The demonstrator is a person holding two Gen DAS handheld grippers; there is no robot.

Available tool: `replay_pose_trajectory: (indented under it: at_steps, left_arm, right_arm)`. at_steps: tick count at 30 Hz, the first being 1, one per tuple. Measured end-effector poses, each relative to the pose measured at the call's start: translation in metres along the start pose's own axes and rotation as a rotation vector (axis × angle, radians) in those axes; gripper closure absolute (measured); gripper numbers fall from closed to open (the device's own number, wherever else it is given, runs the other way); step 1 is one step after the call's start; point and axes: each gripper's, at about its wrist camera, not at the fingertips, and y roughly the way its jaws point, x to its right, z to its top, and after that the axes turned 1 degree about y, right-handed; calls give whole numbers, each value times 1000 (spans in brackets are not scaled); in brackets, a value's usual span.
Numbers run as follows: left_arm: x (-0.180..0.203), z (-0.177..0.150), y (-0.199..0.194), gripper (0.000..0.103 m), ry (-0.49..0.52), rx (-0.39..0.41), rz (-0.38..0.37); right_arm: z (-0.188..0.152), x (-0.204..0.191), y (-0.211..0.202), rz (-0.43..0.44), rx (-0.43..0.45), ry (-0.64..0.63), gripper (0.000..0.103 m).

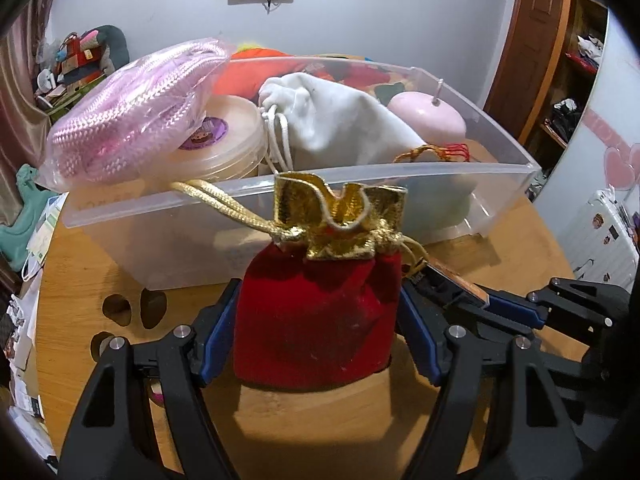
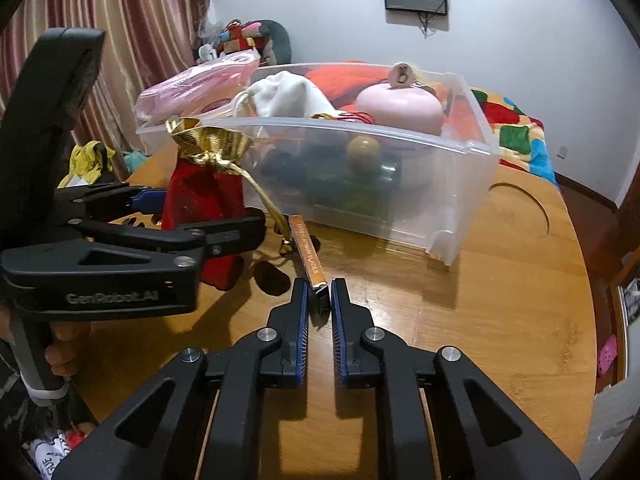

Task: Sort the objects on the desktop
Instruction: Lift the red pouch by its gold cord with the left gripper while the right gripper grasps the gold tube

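A: Status on the sort?

B: Mostly in. The bin [image 2: 460, 184] sits mid-tabletop, toward the far edge, and already holds a white pouch [image 1: 336, 120], a pink candle [image 1: 428, 114], a round tub [image 1: 224, 136] and a bagged pink rope [image 1: 132, 120] that rides up over the bin's left rim. Darker items lie low behind the front wall; through the plastic I can't name them.

A: What's still out?

B: Two things that I can see. A red pouch [image 1: 316, 320] with a gold top, standing on the tabletop just in front of the bin. And a thin copper strip [image 2: 308, 252], lying on the wood beside the pouch, one gold cord draped next to it.

A: Your claws?

B: Left claw [image 1: 320, 336] brackets the red pouch, a blue pad at each side. The pads look to touch the velvet, but the pouch isn't squeezed and its base sits on the wood, so I'd call it open around the pouch, not yet gripping. Right claw [image 2: 320, 304] has its fingers narrowly apart around the strip's near end. Contact there is hard to read from this angle; I can't tell if it has bitten.

A: Left to do?

B: By my reckoning, close, lift and drop both into the bin. Room remains at its right end.
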Motion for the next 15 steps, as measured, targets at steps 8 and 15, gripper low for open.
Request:
replay_pose_trajectory:
  at_steps: [8,15]
  left_arm:
    - [4,-3,1,49,-1,13,5]
    - [14,-13,-7,84,34,23,-47]
  right_arm:
    - [9,-4,13,14,5,-1,93]
    - [6,2,-1,51,32,57,95]
